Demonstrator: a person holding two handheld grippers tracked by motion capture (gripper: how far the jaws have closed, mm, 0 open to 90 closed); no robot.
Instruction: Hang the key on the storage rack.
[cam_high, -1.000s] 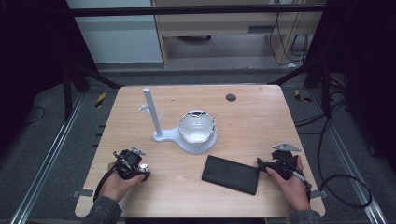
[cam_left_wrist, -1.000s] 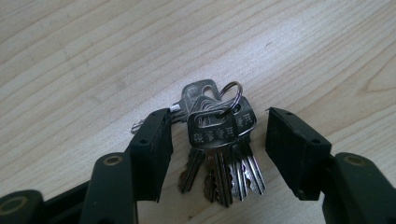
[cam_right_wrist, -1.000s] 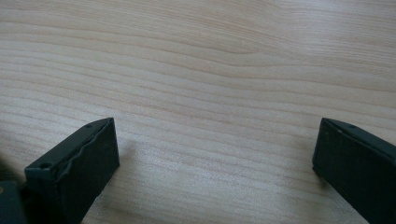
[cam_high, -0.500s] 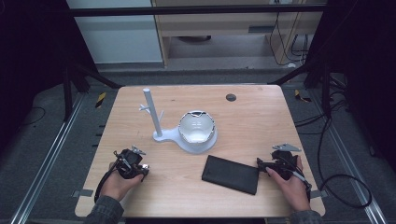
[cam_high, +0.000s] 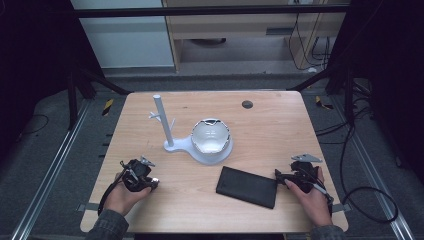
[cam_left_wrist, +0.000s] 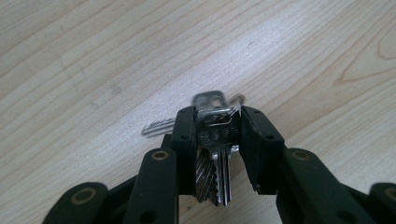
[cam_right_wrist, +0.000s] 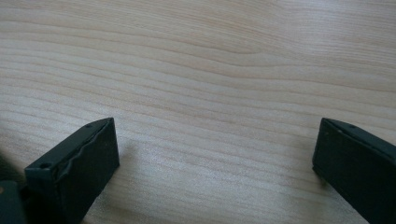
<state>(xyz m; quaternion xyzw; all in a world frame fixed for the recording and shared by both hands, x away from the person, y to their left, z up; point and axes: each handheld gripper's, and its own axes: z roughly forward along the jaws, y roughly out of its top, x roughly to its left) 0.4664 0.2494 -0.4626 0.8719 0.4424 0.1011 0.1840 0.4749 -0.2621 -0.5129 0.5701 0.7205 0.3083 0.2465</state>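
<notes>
A bunch of silver keys (cam_left_wrist: 214, 140) on a ring is clamped between the jaws of my left gripper (cam_left_wrist: 217, 122), just above the wooden table (cam_left_wrist: 93, 60). In the high view that left gripper (cam_high: 152, 183) sits at the table's front left, held by a hand, with a glint of metal at its tip. My right gripper (cam_right_wrist: 212, 144) has its jaws wide apart over bare wood, nothing between them. From above, the right gripper (cam_high: 278, 175) rests at the front right, its tips close to the right end of a flat black pouch (cam_high: 247, 186).
A white stand (cam_high: 172, 145) with an upright post (cam_high: 161, 117) and small hooks joins a white dish holding a crumpled, shiny bowl-shaped thing (cam_high: 211, 136) at the table's middle. A small dark disc (cam_high: 247, 104) lies near the far edge. Cables (cam_high: 360, 190) trail to the right.
</notes>
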